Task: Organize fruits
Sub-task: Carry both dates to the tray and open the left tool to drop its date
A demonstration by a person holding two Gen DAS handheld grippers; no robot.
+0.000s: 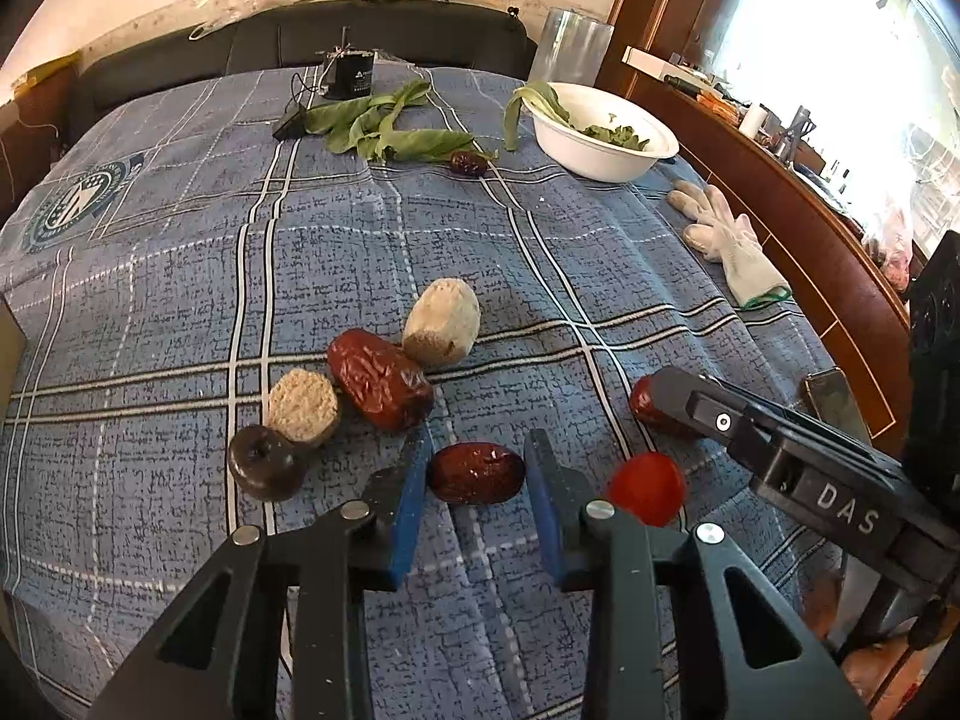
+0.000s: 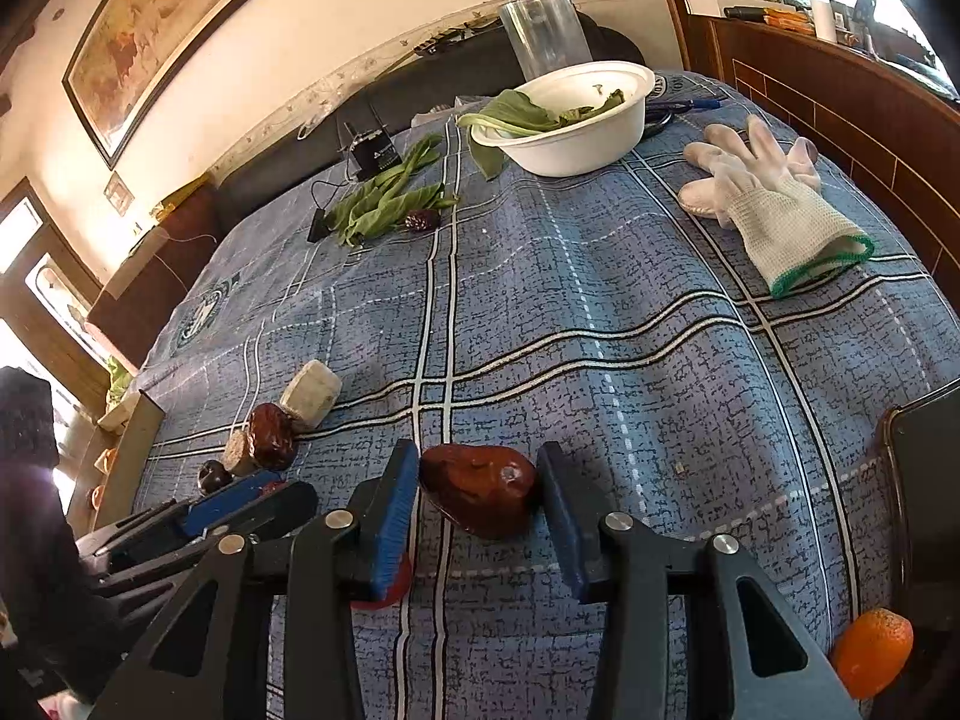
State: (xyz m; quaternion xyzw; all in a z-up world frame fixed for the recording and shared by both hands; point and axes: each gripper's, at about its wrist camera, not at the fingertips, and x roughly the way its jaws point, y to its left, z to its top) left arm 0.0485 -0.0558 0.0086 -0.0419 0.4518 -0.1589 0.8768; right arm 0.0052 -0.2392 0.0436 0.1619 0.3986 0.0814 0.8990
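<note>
Both grippers angle steeply down toward the cloth-covered worktop (image 1: 540, 240), a blue plaid fabric w/ small wrinkles.

Left gripper (image 1: 477, 474): black frame, blue pads. Pads sit close on both ends of a wrinkled dark-red date (image 1: 476, 473) lying on the cloth; narrow opening, contact looks made but can't tell if it's squeezing firmly. A smooth, round red tomato (image 1: 647, 489) lies just right of it.

Right gripper (image 2: 478, 495): same build, jaws nearly closed around a glossy red-brown fruit (image 2: 480, 495), lumpy and tapered; left pad touches it, right pad's at its edge.

Left of the date: a row w/ a dark round fruit (image 1: 264, 468), two pale rough-cut chunks (image 1: 303, 411), and a bigger wrinkled date (image 1: 381, 378) between them. An orange (image 2: 873, 651) sits at the cloth's near right edge. Far side: white bowl (image 1: 606, 147) w/ greens, and a white knit glove (image 2: 780, 204).
</note>
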